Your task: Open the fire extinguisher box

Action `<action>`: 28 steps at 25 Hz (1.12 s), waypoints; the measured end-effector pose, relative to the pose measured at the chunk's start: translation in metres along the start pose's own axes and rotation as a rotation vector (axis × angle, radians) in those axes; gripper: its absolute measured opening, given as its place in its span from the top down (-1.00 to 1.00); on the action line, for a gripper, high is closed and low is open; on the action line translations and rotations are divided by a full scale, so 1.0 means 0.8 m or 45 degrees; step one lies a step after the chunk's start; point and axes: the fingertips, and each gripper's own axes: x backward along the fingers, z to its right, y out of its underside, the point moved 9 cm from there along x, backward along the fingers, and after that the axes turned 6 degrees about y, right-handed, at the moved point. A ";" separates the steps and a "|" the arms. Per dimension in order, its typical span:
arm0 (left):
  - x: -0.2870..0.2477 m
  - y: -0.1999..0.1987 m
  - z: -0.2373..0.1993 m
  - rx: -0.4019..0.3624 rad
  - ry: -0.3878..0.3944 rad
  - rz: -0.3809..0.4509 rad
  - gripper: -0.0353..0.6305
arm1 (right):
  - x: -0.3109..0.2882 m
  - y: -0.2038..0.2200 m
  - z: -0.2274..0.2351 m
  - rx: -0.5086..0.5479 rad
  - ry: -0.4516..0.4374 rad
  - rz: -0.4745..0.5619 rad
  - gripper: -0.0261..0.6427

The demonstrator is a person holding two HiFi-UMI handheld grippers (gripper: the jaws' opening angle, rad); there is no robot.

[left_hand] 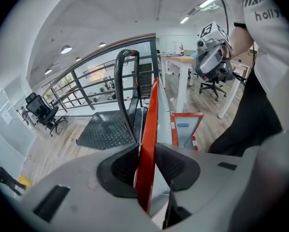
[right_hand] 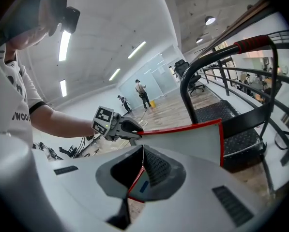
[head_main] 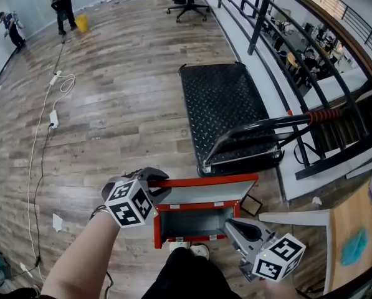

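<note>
The red metal fire extinguisher box [head_main: 157, 230] stands on the wood-plank floor [head_main: 111, 117] directly in front of your feet, near the black checker-plate platform trolley [head_main: 223, 104]. Its red-rimmed, grey-lined lid [head_main: 204, 193] is raised, so the grey interior is exposed.

Your left gripper [head_main: 161, 189] is at the lid's left corner. In the left gripper view the lid's red edge runs between the jaws, and both black pads press on it.

Your right gripper [head_main: 230, 226] is at the box's right side. In the right gripper view its jaws are nearly together, pinching a thin red-edged panel [right_hand: 134, 185] that carries a blue label.
</note>
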 end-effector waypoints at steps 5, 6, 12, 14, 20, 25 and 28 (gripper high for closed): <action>-0.008 0.005 -0.018 0.008 0.035 0.013 0.59 | -0.010 0.002 0.004 -0.022 0.037 -0.016 0.89; -0.009 0.005 -0.022 0.013 0.048 0.015 0.59 | -0.013 0.001 0.005 -0.026 0.043 -0.015 0.89; -0.019 0.011 -0.046 0.049 0.123 0.016 0.59 | -0.028 -0.004 0.009 -0.038 0.066 -0.017 0.89; -0.021 0.013 -0.053 0.055 0.140 0.021 0.59 | -0.031 -0.004 0.013 -0.047 0.079 -0.019 0.89; -0.033 0.020 -0.069 0.068 0.165 0.036 0.60 | -0.039 0.002 0.021 -0.071 0.102 -0.028 0.89; -0.038 0.029 -0.080 0.085 0.189 0.048 0.60 | -0.046 0.008 0.018 -0.086 0.114 -0.037 0.89; -0.045 0.034 -0.089 0.094 0.203 0.050 0.60 | -0.049 0.012 0.027 -0.098 0.123 -0.038 0.89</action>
